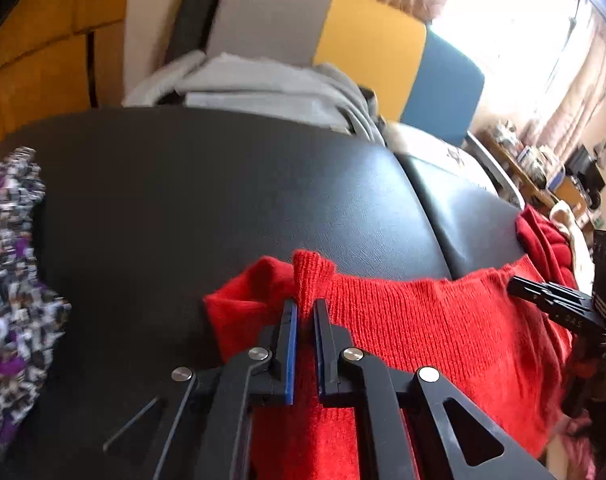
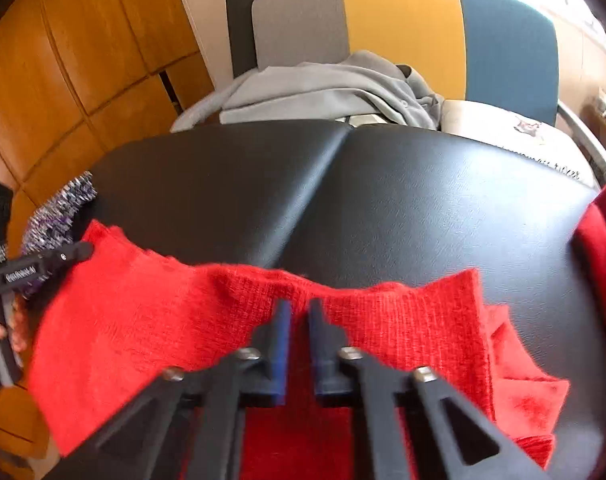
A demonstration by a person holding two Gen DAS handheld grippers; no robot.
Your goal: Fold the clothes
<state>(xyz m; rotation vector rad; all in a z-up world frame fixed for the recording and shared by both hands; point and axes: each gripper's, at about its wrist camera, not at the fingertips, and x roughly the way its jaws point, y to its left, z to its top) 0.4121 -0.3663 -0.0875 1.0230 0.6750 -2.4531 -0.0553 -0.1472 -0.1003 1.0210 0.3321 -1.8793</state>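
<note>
Both tongs, left (image 1: 305, 306) and right (image 2: 299, 308), pinch the red sweater's (image 1: 423, 320) far edge between them.

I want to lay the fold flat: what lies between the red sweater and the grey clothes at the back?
Only bare black padded surface lies between the red sweater and the grey clothes, with a seam down it; both wrist views show this.

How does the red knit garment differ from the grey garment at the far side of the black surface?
The red knit garment is bright red and ribbed; the grey garment is pale and smooth. The red one is stretched along the near edge of the black surface, pinched by the left tongs and right tongs; the grey one lies untouched in a loose pile by the chair. Both are clothing, neither neatly folded.
</note>
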